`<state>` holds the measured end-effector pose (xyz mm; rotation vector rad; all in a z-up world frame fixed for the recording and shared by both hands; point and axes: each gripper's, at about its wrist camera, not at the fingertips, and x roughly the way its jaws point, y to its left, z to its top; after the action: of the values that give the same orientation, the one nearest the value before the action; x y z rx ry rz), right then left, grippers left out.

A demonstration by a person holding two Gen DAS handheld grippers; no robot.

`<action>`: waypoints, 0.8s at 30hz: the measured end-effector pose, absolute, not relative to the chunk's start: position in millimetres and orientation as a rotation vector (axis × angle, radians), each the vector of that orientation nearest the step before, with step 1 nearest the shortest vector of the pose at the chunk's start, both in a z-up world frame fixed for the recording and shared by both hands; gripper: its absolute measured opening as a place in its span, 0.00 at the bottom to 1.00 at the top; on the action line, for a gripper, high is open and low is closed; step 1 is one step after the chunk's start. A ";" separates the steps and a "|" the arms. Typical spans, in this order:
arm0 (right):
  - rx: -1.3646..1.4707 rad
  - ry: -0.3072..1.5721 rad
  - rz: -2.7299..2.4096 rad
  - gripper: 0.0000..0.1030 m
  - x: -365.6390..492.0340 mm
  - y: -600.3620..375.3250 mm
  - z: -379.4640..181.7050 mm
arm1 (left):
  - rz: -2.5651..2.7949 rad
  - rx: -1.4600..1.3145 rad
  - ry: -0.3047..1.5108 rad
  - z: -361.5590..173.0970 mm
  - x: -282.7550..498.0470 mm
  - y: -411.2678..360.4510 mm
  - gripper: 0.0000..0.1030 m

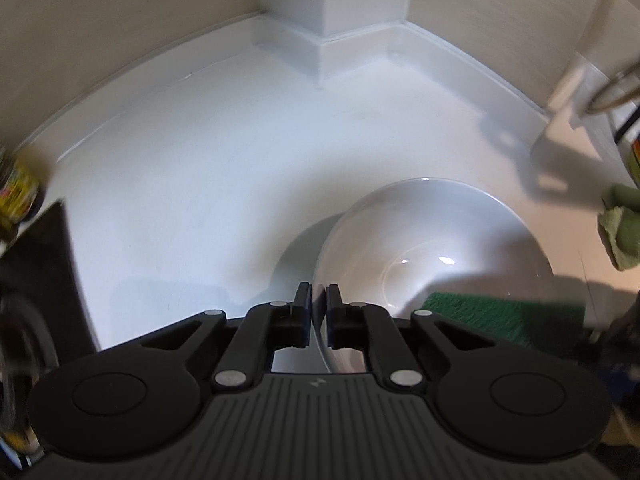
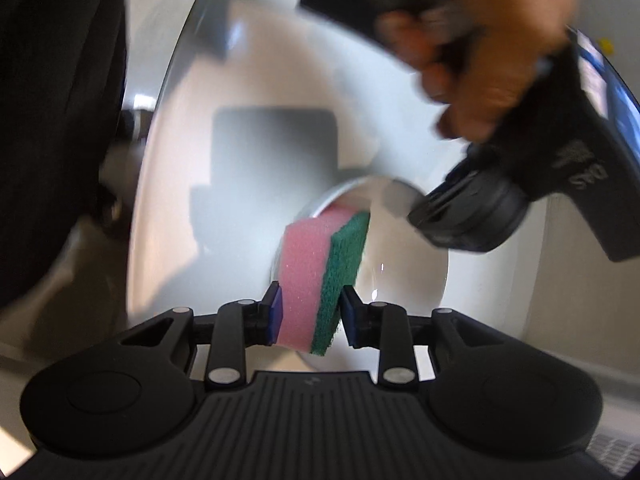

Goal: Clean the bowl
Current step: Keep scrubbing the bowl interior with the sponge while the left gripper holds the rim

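Note:
A white bowl (image 1: 432, 240) is held over a white sink basin (image 1: 200, 168). My left gripper (image 1: 319, 300) is shut on the bowl's near rim. A green sponge face (image 1: 500, 312) rests inside the bowl at lower right. In the right wrist view my right gripper (image 2: 310, 308) is shut on a pink and green sponge (image 2: 320, 276), whose far end touches the inside of the bowl (image 2: 404, 276). The left gripper (image 2: 480, 216) and the hand holding it appear at upper right, blurred.
The basin's back wall and corner ledge (image 1: 320, 52) rise behind. A green cloth (image 1: 622, 228) lies at the right edge. A yellow-labelled item (image 1: 16, 196) sits at the left. A metal ring (image 1: 616, 88) shows at upper right.

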<state>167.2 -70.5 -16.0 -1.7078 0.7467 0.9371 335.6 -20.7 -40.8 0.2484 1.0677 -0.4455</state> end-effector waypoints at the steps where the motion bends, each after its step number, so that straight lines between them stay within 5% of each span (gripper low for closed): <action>1: -1.752 0.742 0.917 0.26 167.0 -74.0 -22.6 | -0.452 0.246 1.065 -41.1 336.7 -21.4 0.09; 9: -1.717 0.766 0.851 0.26 173.8 -76.9 -27.0 | -0.367 0.060 1.091 -34.2 301.0 5.2 0.20; 15: -1.642 0.788 0.880 0.26 171.1 -68.3 -13.1 | -0.349 0.165 1.058 -36.7 300.3 -7.2 0.06; 24: -1.608 0.771 0.962 0.26 163.8 -60.0 1.8 | -0.385 0.289 1.031 -36.6 311.8 -21.3 0.06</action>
<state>163.8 -60.0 1.8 -1.6079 0.7712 0.9617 311.8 -21.3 -36.6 0.2886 1.0314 -0.3854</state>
